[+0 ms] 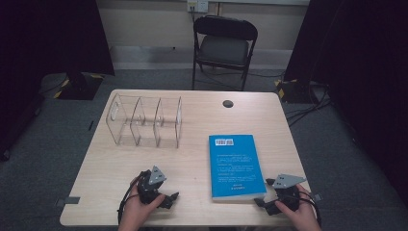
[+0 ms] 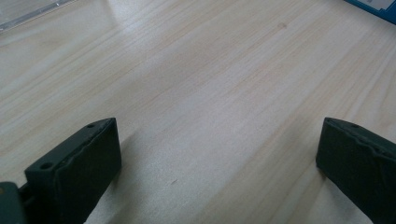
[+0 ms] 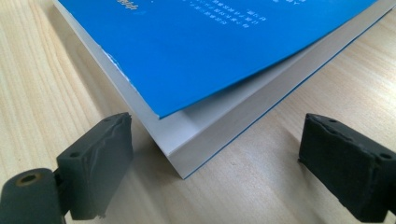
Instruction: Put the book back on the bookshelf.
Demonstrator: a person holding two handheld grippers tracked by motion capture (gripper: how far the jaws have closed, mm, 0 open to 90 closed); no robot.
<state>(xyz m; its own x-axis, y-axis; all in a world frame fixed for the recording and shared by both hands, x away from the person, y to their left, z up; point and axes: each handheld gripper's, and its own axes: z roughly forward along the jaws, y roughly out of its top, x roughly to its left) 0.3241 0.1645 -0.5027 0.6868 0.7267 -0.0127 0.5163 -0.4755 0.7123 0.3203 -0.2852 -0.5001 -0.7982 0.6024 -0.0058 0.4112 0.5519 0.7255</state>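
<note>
A pale wooden table (image 1: 187, 144) with a fine lengthwise grain stands on grey carpet (image 1: 57, 139). A round dark grommet (image 1: 228, 103) sits near the table's far edge. Beyond it a black folding chair (image 1: 224, 48) faces the table, in front of a light wall with a socket plate (image 1: 197, 5) at the top. Dark curtains (image 1: 48, 33) hang at both sides, and cables (image 1: 308, 108) trail across the floor at the right.

On the far left part of the table stands a clear plastic divider rack (image 1: 145, 120) with three compartments, all upright. On the right part lies a blue book (image 1: 235, 165), flat, back cover up, with a white barcode label at its far edge. Its near right corner lies just in front of the right gripper (image 1: 262, 202).

The right gripper rests at the table's near right edge, held in a hand (image 1: 298, 214). In the right gripper view its jaws stand wide apart, with the book's corner (image 3: 187, 154) between them but untouched; the cover curls slightly up off the pages there.

The left gripper (image 1: 168, 198) lies at the near left, well apart from the book, in the other hand (image 1: 139, 211). In the left gripper view its jaws are spread wide over bare wood (image 2: 210, 93) and hold nothing.
</note>
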